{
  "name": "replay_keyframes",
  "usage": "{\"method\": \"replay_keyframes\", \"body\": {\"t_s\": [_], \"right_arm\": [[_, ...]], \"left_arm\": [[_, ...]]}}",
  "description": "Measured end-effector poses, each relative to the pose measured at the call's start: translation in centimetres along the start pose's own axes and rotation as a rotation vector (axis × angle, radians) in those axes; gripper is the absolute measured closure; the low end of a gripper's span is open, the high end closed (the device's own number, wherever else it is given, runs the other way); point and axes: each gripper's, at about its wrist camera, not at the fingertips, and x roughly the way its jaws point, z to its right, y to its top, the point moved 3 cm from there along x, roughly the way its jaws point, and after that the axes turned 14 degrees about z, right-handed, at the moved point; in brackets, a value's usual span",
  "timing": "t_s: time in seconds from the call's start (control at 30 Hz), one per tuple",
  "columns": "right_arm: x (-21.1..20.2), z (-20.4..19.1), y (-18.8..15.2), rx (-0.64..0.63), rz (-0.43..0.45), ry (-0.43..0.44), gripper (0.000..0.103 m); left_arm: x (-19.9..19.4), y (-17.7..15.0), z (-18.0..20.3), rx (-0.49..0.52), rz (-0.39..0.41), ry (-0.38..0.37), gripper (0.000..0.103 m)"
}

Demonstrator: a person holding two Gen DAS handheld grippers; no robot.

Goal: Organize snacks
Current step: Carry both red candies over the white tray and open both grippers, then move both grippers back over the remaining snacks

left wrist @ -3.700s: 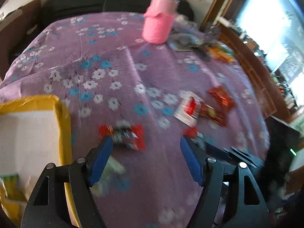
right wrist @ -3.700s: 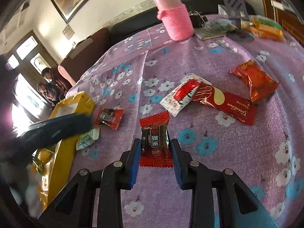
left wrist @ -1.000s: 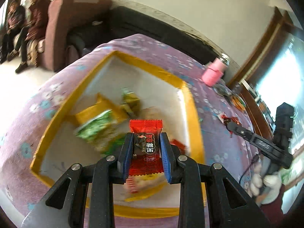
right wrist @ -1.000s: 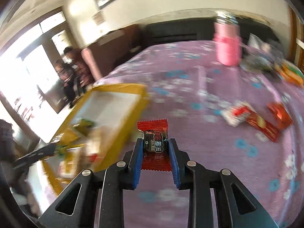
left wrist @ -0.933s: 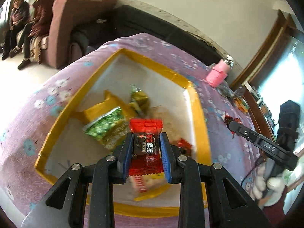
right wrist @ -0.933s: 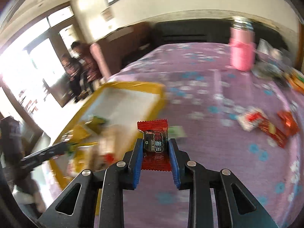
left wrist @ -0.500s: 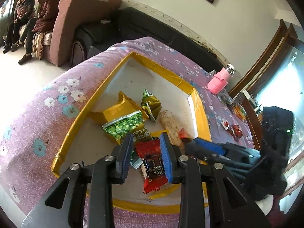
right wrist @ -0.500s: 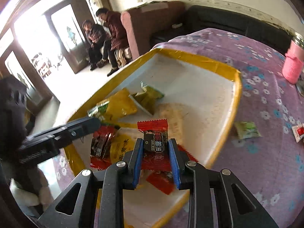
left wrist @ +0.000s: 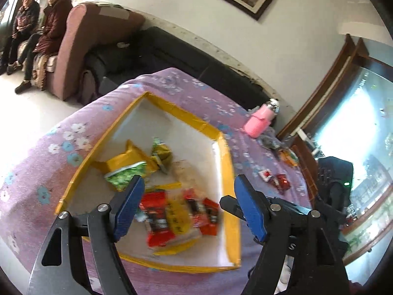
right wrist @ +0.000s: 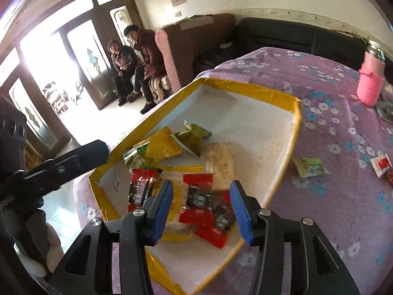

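A yellow-rimmed white tray point(left wrist: 224, 157) point(right wrist: 296, 127) lies on the purple flowered tablecloth and holds several snack packets. Red packets point(left wrist: 157, 217) point(right wrist: 197, 196) lie at its near end, with green and yellow packets point(left wrist: 127, 174) point(right wrist: 159, 147) farther in. My left gripper point(left wrist: 188, 206) is open and empty above the red packets. My right gripper point(right wrist: 200, 209) is open and empty above the tray's near corner. The left gripper's arm shows at the left of the right wrist view point(right wrist: 61, 167).
A pink bottle point(left wrist: 259, 123) point(right wrist: 369, 83) stands at the table's far side. Loose snacks lie on the cloth: a green packet point(right wrist: 310, 167), a white and red one point(right wrist: 380, 164), red ones point(left wrist: 280, 180). Two people sit on a sofa point(right wrist: 132, 68) past the table.
Both grippers carried red packets over the tray, then opened. The packets now lie in the tray's near end.
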Motion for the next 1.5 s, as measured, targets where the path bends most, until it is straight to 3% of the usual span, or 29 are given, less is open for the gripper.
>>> {"method": "replay_keyframes", "body": {"t_s": [0.2,0.47,0.67,0.9,1.0,1.03,1.17,1.33,1.43,1.5], "right_arm": [[-2.9,6.0,-0.2,0.091,0.038,-0.086,0.051],[-6.9,16.3,-1.7,0.252,0.042,-0.269,0.048],[-3.0,15.4,-1.5,0.213,0.011,-0.226,0.048],[4.8,15.7,1.5,0.216,-0.038,-0.261,0.049],[6.4,15.1,1.2,0.178,-0.079,-0.247,0.058],[6.6,14.5,0.9,0.144,-0.094,-0.239,0.072],[4.8,13.5,-0.3,0.055,-0.133,-0.232,0.072],[0.0,16.0,-2.5,0.099,-0.186,-0.206,0.068],[-4.3,20.9,-1.6,0.265,-0.080,-0.204,0.067],[-6.7,25.3,-0.8,0.358,-0.003,-0.284,0.062]], "left_arm": [[0.5,-0.1,1.9,0.026,-0.041,0.019,0.027],[3.2,-3.0,3.8,-0.009,-0.149,-0.039,0.026],[3.8,-3.9,5.6,0.020,-0.180,-0.055,0.026],[3.7,-3.9,5.5,0.018,-0.183,-0.045,0.026],[3.8,-3.9,5.4,0.014,-0.185,-0.046,0.026],[3.9,-4.0,5.4,0.015,-0.187,-0.048,0.026],[4.4,-4.4,5.9,0.020,-0.208,-0.066,0.026],[4.7,-5.2,7.3,0.044,-0.227,-0.113,0.026],[4.8,-5.6,8.6,0.065,-0.233,-0.147,0.026],[5.0,-5.9,9.6,0.085,-0.246,-0.158,0.026]]}}
